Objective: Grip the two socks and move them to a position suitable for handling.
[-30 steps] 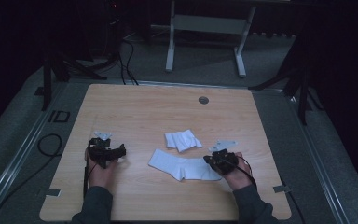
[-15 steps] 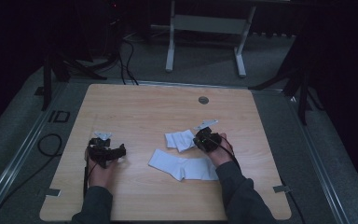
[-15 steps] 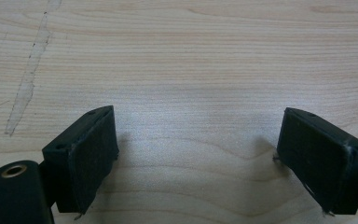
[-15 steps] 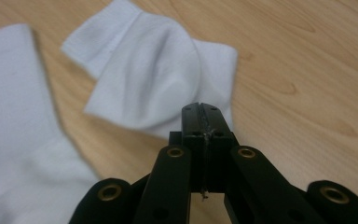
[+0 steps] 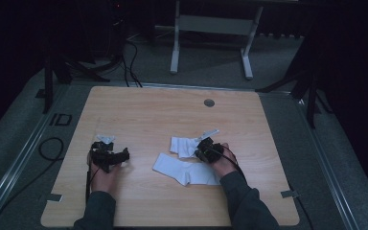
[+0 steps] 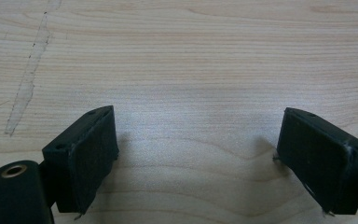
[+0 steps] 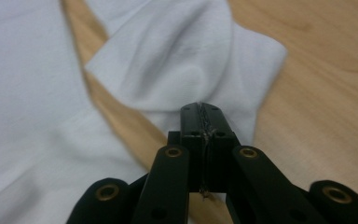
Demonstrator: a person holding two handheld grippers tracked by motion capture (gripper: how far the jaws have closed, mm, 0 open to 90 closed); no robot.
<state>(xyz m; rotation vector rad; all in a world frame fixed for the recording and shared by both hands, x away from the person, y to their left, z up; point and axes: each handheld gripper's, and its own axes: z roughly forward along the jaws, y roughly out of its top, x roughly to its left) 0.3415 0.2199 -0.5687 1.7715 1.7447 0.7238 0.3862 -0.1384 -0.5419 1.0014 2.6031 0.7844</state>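
Work in hand: I read this as pairing or folding two white socks on the worktop [image 5: 139,110]; nothing looks folded or stacked yet.
Long sock [image 5: 184,170]: lies flat toward the near edge, a little right of the middle.
Small sock [image 5: 183,145]: bunched just behind the long one, toward the far edge, touching or nearly touching it.
Right claw [image 5: 202,149]: I have it over the right end of the small sock, jaws pressed together; I cannot tell whether any cloth is caught between them.
Left claw [image 5: 117,155]: parked near the left edge, jaws wide apart, holding nothing.
Left to do: by my judgement almost everything, the first grasp on a sock included.
High view gives me: both socks' layout and how well apart my two hands are.
Right gripper view gives me: the shut tips [image 7: 201,122] low over the small sock's [image 7: 191,65] creased fabric, the long sock [image 7: 23,102] alongside.
Left gripper view gives me: bare wood between the open pads [image 6: 91,158].
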